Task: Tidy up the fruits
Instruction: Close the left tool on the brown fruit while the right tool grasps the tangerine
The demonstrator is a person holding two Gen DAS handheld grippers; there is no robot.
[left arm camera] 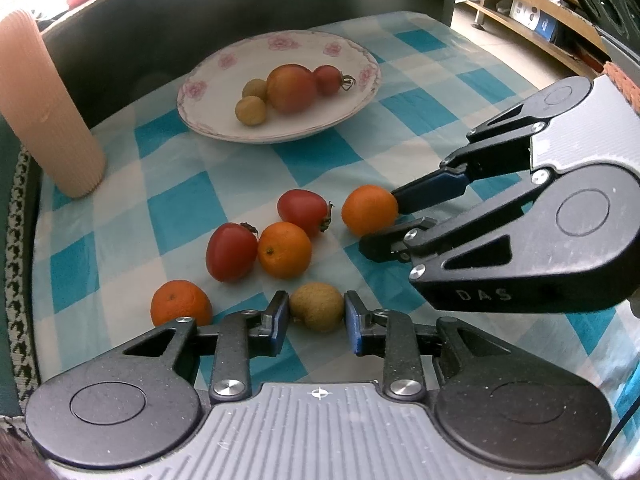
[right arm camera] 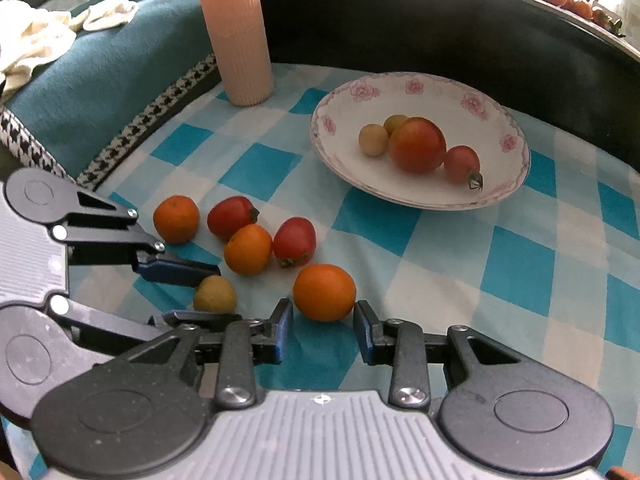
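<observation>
A small tan longan (left arm camera: pixel 317 306) lies on the blue checked cloth between the pads of my left gripper (left arm camera: pixel 316 314), which touch both its sides. My right gripper (right arm camera: pixel 323 320) is shut the same way on an orange (right arm camera: pixel 324 292), which rests on the cloth. From the left wrist view the right gripper (left arm camera: pixel 379 223) comes in from the right. Two red tomatoes (left arm camera: pixel 231 252) (left arm camera: pixel 303 206) and two more oranges (left arm camera: pixel 284 250) (left arm camera: pixel 181 304) lie loose just beyond. The flowered plate (left arm camera: pixel 224 80) holds a big tomato (left arm camera: pixel 291 88), a small tomato and two longans.
A tall pink ribbed cup (left arm camera: pixel 48 112) stands at the cloth's left edge, next to a teal cushion (right arm camera: pixel 120 68) with a white rag on it. A dark curved rim (right arm camera: pixel 440 20) runs behind the plate. Wooden shelves (left arm camera: pixel 540 12) stand off to the right.
</observation>
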